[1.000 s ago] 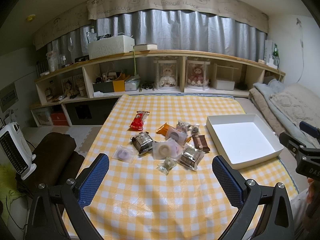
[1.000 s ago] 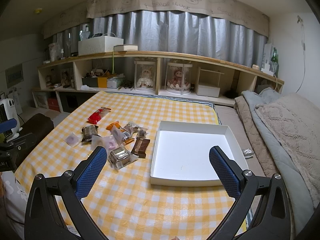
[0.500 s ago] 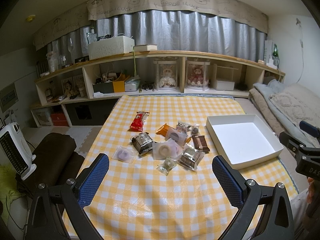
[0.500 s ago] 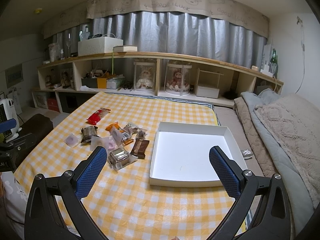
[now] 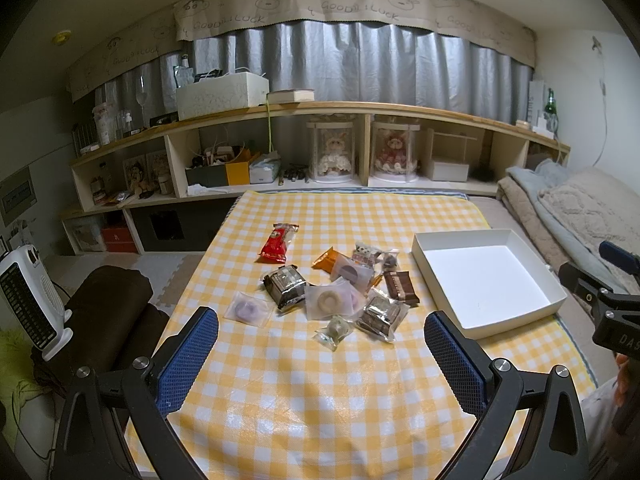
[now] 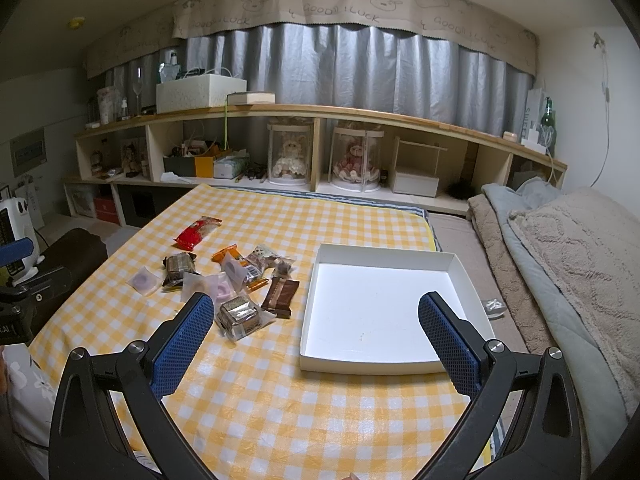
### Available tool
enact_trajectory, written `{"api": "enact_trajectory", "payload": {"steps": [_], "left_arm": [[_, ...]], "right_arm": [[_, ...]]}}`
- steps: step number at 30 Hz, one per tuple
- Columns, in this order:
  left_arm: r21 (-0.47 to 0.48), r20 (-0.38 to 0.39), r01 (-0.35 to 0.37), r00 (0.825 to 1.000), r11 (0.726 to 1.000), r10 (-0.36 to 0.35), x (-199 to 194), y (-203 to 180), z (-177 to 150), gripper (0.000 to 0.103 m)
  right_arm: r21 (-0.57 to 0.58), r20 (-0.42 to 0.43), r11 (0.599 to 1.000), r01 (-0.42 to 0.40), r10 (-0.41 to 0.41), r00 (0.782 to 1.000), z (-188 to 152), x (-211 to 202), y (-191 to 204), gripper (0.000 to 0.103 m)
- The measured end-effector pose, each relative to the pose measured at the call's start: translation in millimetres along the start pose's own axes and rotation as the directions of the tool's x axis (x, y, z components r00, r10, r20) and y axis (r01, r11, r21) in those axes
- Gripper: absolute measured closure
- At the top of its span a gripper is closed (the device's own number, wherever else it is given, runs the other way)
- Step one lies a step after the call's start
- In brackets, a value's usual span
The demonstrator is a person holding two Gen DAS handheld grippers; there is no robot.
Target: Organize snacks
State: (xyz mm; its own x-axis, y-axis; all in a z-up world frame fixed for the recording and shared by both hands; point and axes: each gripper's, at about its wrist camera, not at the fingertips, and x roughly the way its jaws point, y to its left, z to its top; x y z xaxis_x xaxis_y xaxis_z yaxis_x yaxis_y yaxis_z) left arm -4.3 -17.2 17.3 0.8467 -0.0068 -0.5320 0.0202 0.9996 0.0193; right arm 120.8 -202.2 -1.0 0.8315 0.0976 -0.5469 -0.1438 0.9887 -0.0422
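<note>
Several wrapped snacks lie in a loose pile (image 5: 340, 284) on the yellow checked cloth, with a red packet (image 5: 279, 237) at the back and a brown bar (image 5: 401, 287) nearest the box. An empty white box (image 5: 486, 280) sits to the right of the pile; it also shows in the right wrist view (image 6: 384, 312), with the pile (image 6: 236, 276) to its left. My left gripper (image 5: 321, 358) is open and empty, held short of the pile. My right gripper (image 6: 312, 338) is open and empty, above the box's near left corner.
A long wooden shelf (image 5: 360, 148) with boxes and two cased dolls runs behind the table. Folded blankets (image 6: 560, 248) lie to the right. A white heater (image 5: 28, 300) and a brown cushion (image 5: 108, 312) sit on the floor at left.
The right gripper has eased forward a little toward the box. The left gripper has barely moved.
</note>
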Motion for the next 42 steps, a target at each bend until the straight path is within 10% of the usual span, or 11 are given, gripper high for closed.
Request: {"api": "enact_trajectory", "payload": {"steps": [17, 29, 38, 42], "left_arm": [[-0.040, -0.036, -0.005, 0.999, 0.999, 0.004, 39.9, 20.9, 50.4, 0.000], [-0.098, -0.143, 0.031, 0.989, 0.995, -0.045, 165.2, 46.2, 95.2, 0.000], [-0.080, -0.378, 0.217, 0.896, 0.973, -0.230, 269.4, 69.9, 108.6, 0.000], [0.034, -0.469, 0.240, 0.861, 0.970, -0.197, 312.1, 64.0, 101.4, 0.000]], "right_arm": [[-0.059, 0.018, 0.998, -0.031, 0.032, 0.999, 30.8, 19.0, 20.1, 0.000], [-0.093, -0.119, 0.969, -0.229, 0.217, 0.969, 55.3, 124.1, 45.1, 0.000], [-0.181, -0.330, 0.885, -0.430, 0.357, 0.874, 14.7, 219.0, 65.5, 0.000], [-0.225, -0.413, 0.848, -0.480, 0.363, 0.835, -7.4, 249.6, 78.0, 0.001]]}}
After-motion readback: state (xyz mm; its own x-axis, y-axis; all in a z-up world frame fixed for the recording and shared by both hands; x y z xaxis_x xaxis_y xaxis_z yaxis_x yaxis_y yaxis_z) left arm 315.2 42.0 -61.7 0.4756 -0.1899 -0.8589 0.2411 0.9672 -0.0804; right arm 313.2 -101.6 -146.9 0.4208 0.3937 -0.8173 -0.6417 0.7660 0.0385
